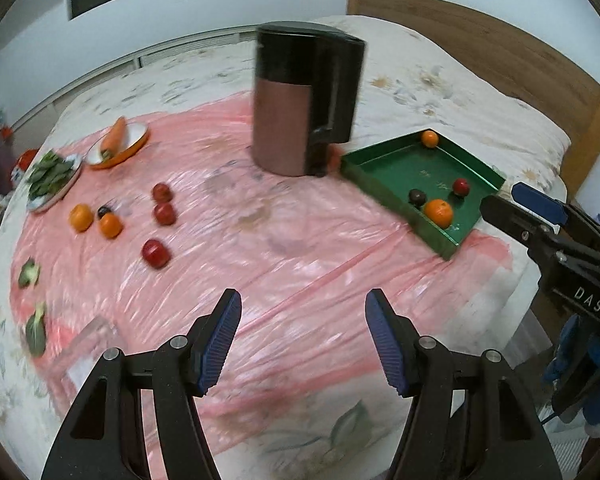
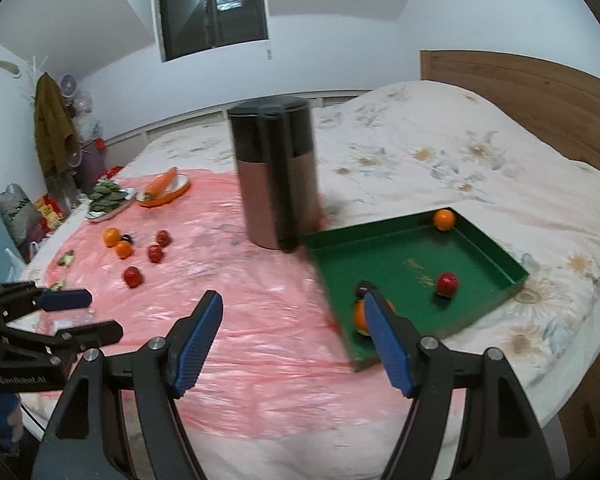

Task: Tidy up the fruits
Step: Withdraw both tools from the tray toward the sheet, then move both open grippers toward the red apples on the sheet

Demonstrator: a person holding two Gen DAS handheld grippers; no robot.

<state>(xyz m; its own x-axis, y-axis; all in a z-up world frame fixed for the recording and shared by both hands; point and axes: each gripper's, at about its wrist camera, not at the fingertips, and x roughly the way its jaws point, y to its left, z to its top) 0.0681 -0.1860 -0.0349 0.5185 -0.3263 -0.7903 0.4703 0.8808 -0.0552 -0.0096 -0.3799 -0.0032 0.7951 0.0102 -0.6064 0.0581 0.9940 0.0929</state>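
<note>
Hovering between picks, the left gripper and right gripper gape empty; next, a loose red apple needs carrying to the green rectangular tray.

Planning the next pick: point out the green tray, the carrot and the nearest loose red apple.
Green rectangular tray (image 1: 384, 182), left wrist view, bare floor.
Orange carrot (image 1: 114, 138), left wrist view, mid body.
Nearest loose red apple (image 1: 156, 253), left wrist view, centre.
</note>
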